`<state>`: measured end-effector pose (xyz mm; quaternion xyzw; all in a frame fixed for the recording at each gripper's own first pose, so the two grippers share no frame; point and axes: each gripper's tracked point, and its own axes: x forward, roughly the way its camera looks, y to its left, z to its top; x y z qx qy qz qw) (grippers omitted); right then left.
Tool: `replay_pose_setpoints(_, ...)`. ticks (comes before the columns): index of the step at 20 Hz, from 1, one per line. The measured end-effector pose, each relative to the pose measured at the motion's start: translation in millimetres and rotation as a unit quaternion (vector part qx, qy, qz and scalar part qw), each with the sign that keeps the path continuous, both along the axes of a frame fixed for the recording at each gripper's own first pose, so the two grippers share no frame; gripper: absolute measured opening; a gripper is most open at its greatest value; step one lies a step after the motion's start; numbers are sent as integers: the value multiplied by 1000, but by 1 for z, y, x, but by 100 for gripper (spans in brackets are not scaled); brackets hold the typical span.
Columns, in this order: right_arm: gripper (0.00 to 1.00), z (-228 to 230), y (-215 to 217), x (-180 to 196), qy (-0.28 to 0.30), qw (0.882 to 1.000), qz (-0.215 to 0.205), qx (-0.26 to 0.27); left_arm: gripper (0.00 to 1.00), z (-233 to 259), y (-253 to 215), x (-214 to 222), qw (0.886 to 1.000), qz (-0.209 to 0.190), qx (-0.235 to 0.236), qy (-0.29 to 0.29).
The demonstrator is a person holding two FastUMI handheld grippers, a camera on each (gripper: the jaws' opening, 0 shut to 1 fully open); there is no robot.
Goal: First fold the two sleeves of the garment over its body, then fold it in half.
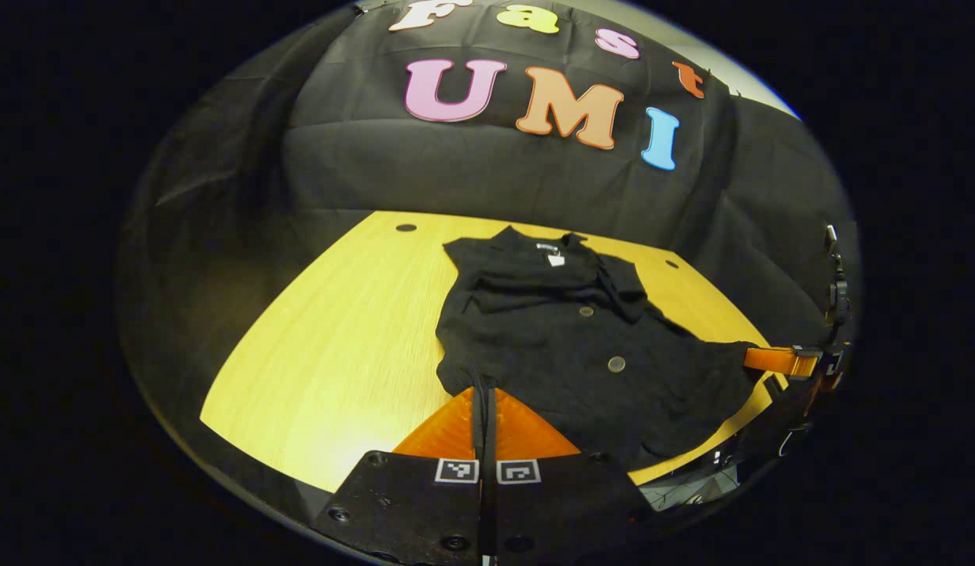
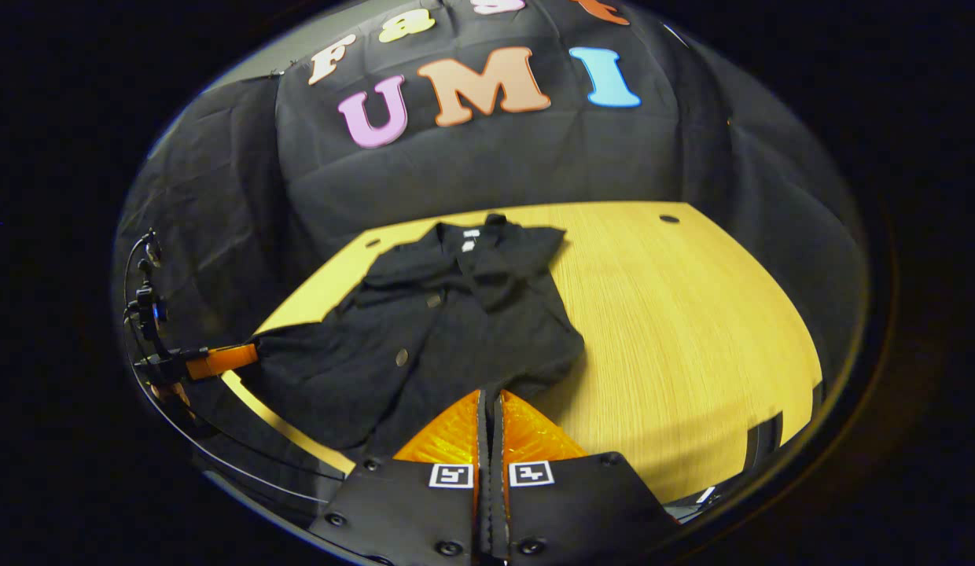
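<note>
Black buttoned garment (image 1: 566, 338) lies flat on the worktop (image 1: 338, 338), sleeves folded over body, collar at far edge.

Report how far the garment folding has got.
Done: both sleeves look folded over the black garment on the table. In hand: the left tool and right tool each pinch a hem corner. Left: folding it in half.

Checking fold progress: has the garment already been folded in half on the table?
No. In the left gripper view the garment lies at full length on the table, collar far, hem near.
</note>
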<state>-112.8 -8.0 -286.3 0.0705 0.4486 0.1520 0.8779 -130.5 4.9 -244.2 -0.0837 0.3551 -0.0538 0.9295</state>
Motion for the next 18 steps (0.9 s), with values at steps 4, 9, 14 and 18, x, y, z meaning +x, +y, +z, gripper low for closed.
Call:
replay_pose_setpoints(4, 2, 35, 11, 44, -50, 998, 33, 9, 0, 41, -10, 41, 999, 5, 0, -39)
replay_pose_setpoints(9, 2, 60, 9, 94, -81, 996, 46, 14, 0, 65, -22, 85, 998, 11, 7, -69)
replay_pose_setpoints(14, 2, 74, -2, 140, -97, 994, 32, 26, 0, 75, -18, 132, 996, 31, 8, -80)
replay_pose_setpoints(18, 0, 75, -7, 175, -105, 994, 31, 29, 0, 79, -14, 170, 995, 36, 23, -87)
